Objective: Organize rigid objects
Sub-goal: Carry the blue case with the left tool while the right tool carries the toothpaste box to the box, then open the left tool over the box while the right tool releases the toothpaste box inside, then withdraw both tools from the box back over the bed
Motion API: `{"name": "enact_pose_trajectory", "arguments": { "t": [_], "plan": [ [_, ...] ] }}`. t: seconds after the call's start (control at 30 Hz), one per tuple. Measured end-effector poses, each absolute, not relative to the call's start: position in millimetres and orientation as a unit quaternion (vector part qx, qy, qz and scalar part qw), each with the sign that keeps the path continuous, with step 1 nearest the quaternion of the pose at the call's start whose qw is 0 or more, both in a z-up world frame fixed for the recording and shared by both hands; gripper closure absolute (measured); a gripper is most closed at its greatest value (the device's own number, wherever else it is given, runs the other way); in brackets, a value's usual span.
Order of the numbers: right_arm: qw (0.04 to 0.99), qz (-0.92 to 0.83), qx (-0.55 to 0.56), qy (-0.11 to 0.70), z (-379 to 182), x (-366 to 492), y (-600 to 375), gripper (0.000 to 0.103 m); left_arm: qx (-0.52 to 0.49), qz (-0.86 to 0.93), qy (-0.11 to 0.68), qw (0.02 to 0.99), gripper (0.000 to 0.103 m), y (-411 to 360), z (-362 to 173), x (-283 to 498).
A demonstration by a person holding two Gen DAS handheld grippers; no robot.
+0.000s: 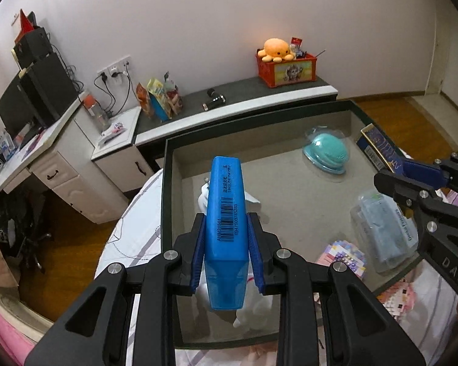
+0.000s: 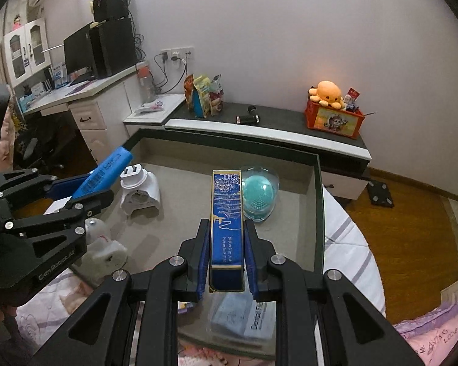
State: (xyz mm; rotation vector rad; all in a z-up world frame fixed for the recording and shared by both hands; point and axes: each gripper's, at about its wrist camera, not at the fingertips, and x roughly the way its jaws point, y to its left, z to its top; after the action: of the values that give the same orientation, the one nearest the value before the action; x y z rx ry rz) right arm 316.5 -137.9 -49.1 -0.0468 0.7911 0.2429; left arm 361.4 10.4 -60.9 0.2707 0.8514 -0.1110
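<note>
Clamped mid-length in the left gripper (image 1: 226,241), a light, stiff, slick blue marker (image 1: 226,213); pinched near its base in the right gripper (image 2: 227,259), a rigid slim blue box (image 2: 227,213), both above the tray (image 1: 168,183).

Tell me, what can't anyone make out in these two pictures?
- Left wrist view: the white thing in the box is mostly hidden behind the blue marker in the left tongs.
- Right wrist view: the clear packet is half covered by the right tongs and their dark blue box.
- Both views: the small print on the marker's label is too small to read.
</note>
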Motion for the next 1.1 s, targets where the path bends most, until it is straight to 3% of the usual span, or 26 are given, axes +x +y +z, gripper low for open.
{"name": "enact_pose_trajectory", "arguments": {
  "t": [0.07,0.13,0.17,0.2,0.23,0.27,0.73,1.1],
  "plan": [
    [0.914,0.118,-0.02,0.387,-52,319,-139,0.082,0.129,-0.054,0.417,0.898,0.076,11,-64,364],
    [0.912,0.119,-0.016,0.392,-53,320,-139,0.08,0.126,-0.066,0.418,0.897,0.062,12,-64,365],
    [0.912,0.116,-0.017,0.394,-53,321,-139,0.065,0.123,-0.064,0.423,0.895,0.034,13,-65,366],
    [0.913,0.109,-0.019,0.393,-52,321,-140,0.051,0.116,-0.055,0.421,0.898,0.02,16,-64,366],
    [0.916,0.103,-0.022,0.387,-50,319,-141,0.026,0.111,-0.048,0.412,0.903,0.006,18,-62,365],
    [0.923,0.094,-0.024,0.373,-47,316,-142,0.021,0.109,-0.039,0.398,0.91,0.006,20,-60,363],
    [0.923,0.094,-0.038,0.371,-37,310,-139,0.021,0.129,-0.02,0.411,0.902,0.006,25,-63,362],
    [0.943,0.076,-0.043,0.322,14,230,-149,0.021,0.115,-0.019,0.357,0.927,0.002,29,-6,273]
  ]
}}
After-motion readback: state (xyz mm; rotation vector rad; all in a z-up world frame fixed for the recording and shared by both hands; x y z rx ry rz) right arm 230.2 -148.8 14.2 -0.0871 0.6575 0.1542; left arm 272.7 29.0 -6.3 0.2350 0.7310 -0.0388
